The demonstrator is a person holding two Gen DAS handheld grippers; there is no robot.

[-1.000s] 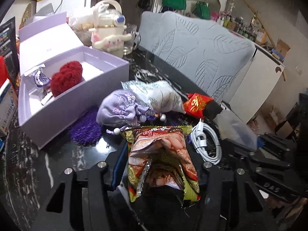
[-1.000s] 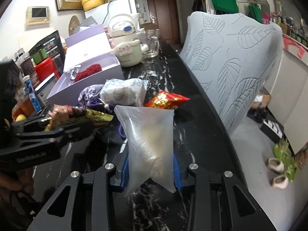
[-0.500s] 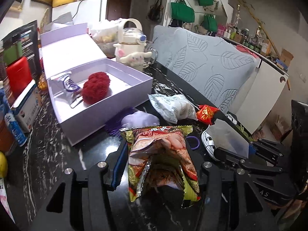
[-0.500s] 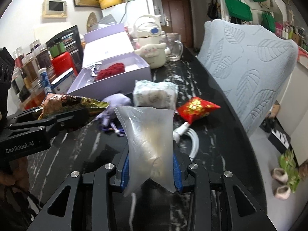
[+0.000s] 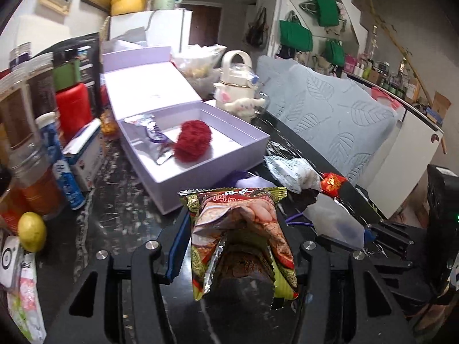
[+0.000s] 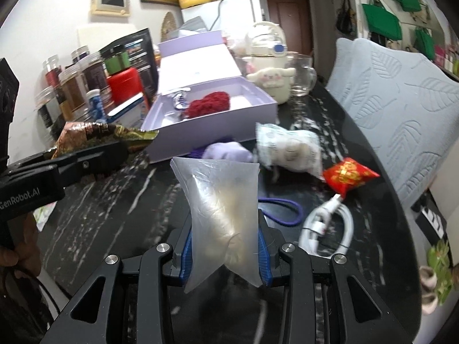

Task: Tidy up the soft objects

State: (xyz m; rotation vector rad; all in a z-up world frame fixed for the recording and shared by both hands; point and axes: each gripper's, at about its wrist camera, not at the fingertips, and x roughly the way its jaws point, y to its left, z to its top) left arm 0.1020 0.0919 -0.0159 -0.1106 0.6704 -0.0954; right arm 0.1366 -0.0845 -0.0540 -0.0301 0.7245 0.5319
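Observation:
My left gripper [image 5: 233, 246] is shut on a red and gold snack packet [image 5: 241, 229] and holds it above the black marble table, short of the open lilac box [image 5: 200, 154]. The box holds a red pompom [image 5: 192, 140] and a foil sachet [image 5: 155, 137]. My right gripper [image 6: 223, 246] is shut on a clear plastic pouch [image 6: 221, 203]. The left gripper with its packet [image 6: 94, 136] shows at the left of the right wrist view. A lilac drawstring pouch [image 6: 226, 152], a pale wrapped soft toy [image 6: 289, 149] and a red packet [image 6: 348, 176] lie on the table.
Jars, a red canister [image 5: 73, 109] and a lemon [image 5: 31, 230] crowd the table's left side. A white cable [image 6: 330, 223] and purple cord [image 6: 284, 209] lie at the right. A Cinnamoroll kettle [image 6: 271, 66] and glass mug [image 6: 301, 77] stand behind the box. A grey cushion [image 6: 401, 109] borders the right edge.
Both grippers have pulled back and risen with their loads. The lilac box and the loose items now look farther away and the view takes in more of the left table side.

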